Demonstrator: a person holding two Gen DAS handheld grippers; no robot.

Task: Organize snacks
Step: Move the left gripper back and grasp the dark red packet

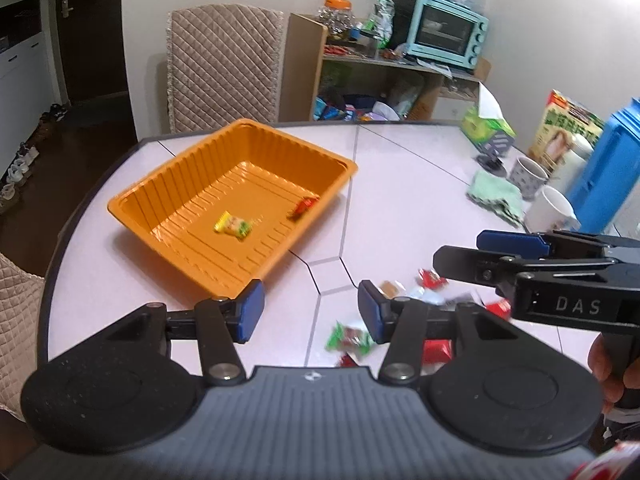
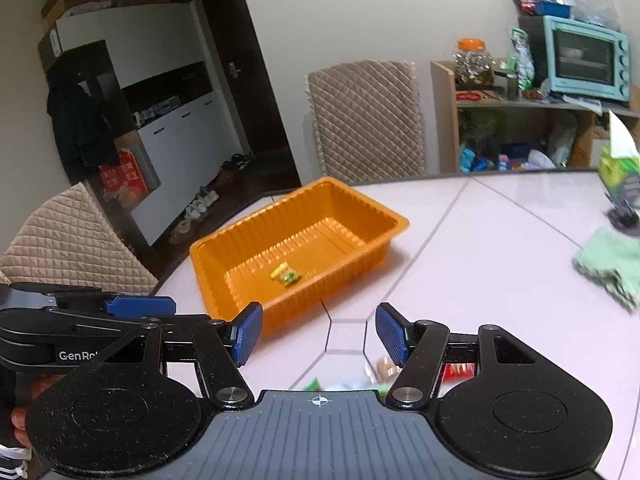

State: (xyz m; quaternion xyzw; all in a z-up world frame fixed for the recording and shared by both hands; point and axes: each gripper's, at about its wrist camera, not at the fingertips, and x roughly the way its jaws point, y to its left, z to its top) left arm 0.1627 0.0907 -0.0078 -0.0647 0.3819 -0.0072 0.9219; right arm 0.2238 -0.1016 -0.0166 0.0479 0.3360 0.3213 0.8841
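An orange ribbed tray [image 1: 168, 176] stands on the pale table, holding a yellow-green snack packet [image 1: 233, 226] and a red one [image 1: 303, 208]. Several loose wrapped snacks [image 1: 430, 280] lie on the table to the tray's right, among them a green packet [image 1: 348, 338]. My left gripper [image 1: 311, 312] hovers open near the tray's front corner, nothing between its blue pads. My right gripper [image 2: 320, 334] is open and empty too, above the snack pile [image 2: 384, 368], with the tray [image 2: 208, 248] ahead and its yellow-green packet [image 2: 285, 274] in sight. The right gripper [image 1: 472, 254] shows sideways in the left wrist view.
A green cloth [image 1: 496, 196], two mugs [image 1: 552, 210], a blue box [image 1: 608, 168] and a tissue box [image 1: 486, 128] crowd the table's right side. Quilted chairs [image 1: 224, 64] stand behind and left of the table. A shelf with a teal oven [image 1: 446, 36] is against the wall.
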